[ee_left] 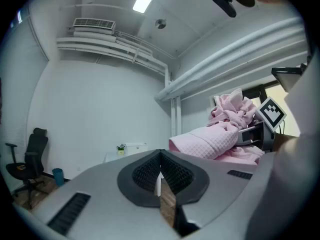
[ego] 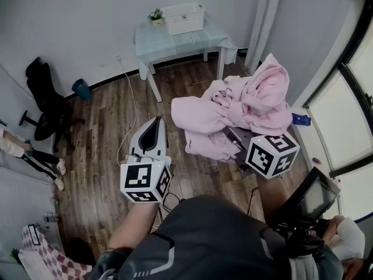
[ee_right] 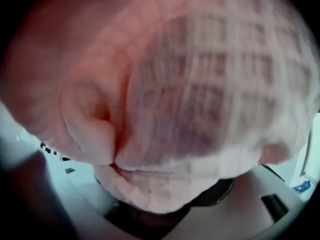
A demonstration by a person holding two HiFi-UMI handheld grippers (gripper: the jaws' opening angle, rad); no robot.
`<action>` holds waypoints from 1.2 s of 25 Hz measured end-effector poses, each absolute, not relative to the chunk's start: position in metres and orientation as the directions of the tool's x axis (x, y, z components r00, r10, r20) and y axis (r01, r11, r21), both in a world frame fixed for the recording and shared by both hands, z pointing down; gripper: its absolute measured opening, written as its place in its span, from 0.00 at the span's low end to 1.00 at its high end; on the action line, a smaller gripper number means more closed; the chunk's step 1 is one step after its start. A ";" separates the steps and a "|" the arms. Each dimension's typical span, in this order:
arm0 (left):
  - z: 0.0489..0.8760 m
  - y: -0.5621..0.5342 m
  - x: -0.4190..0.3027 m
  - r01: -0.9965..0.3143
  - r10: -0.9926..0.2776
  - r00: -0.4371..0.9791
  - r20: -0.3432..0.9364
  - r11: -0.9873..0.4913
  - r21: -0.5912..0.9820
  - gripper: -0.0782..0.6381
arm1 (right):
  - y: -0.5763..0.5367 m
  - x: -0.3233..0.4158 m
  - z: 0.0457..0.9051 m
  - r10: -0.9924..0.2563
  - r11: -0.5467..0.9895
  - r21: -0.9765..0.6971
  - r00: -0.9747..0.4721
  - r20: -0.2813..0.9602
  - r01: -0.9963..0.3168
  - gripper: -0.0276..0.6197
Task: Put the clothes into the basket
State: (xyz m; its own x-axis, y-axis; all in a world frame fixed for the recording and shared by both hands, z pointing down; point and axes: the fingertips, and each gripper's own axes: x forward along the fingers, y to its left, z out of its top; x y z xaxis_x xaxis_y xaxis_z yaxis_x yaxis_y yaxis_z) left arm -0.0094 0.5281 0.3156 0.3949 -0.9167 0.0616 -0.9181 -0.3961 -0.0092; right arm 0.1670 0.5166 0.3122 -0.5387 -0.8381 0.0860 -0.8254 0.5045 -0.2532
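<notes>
A bulky heap of pink waffle-weave clothes (ego: 245, 107) hangs in the air at the right, above the wooden floor. My right gripper (ego: 236, 140) is buried in its underside, and only its marker cube shows. In the right gripper view the pink clothes (ee_right: 165, 99) fill the frame and are bunched between the jaws, which close on a thick fold. My left gripper (ego: 155, 122) is shut and holds nothing, to the left of the bundle and apart from it. From the left gripper (ee_left: 160, 176) the clothes (ee_left: 215, 139) show at the right. The white basket (ego: 183, 18) stands on a small table (ego: 157, 42) against the far wall.
A small potted plant (ego: 155, 16) sits beside the basket. A black office chair (ego: 45, 107) and a blue bin (ego: 81, 89) stand at the left wall. A white cable (ego: 133, 107) runs over the floor. A person's legs (ego: 32, 159) show at far left.
</notes>
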 end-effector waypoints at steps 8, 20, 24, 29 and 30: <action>0.308 0.527 -0.013 -0.937 -0.937 0.347 0.042 -0.348 -0.012 0.12 | 0.518 0.164 0.306 -0.817 0.542 -0.212 -0.569 0.094 -0.813 0.55; 0.311 0.532 -0.012 -0.932 -0.932 0.363 0.016 -0.363 -0.002 0.12 | 0.513 0.170 0.317 -0.829 0.519 -0.227 -0.550 0.104 -0.824 0.55; 0.312 0.548 -0.030 -0.921 -0.921 0.387 -0.040 -0.388 0.025 0.12 | 0.522 0.147 0.319 -0.830 0.516 -0.238 -0.548 0.098 -0.823 0.55; 0.322 0.501 -0.097 -0.908 -0.909 0.417 0.011 -0.416 0.056 0.12 | 0.474 0.083 0.320 -0.842 0.489 -0.231 -0.525 0.127 -0.841 0.55; 0.323 0.481 -0.105 -0.906 -0.907 0.421 0.024 -0.418 0.070 0.12 | 0.455 0.076 0.317 -0.841 0.488 -0.231 -0.524 0.135 -0.842 0.55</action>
State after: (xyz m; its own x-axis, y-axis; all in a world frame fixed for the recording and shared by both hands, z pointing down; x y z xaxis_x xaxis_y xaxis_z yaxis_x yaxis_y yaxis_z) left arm -0.1051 0.4813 0.3228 0.4206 -0.9069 0.0244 -0.9057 -0.4182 0.0698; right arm 0.0756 0.4554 0.3173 -0.5239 -0.8410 0.1351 -0.8421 0.4875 -0.2305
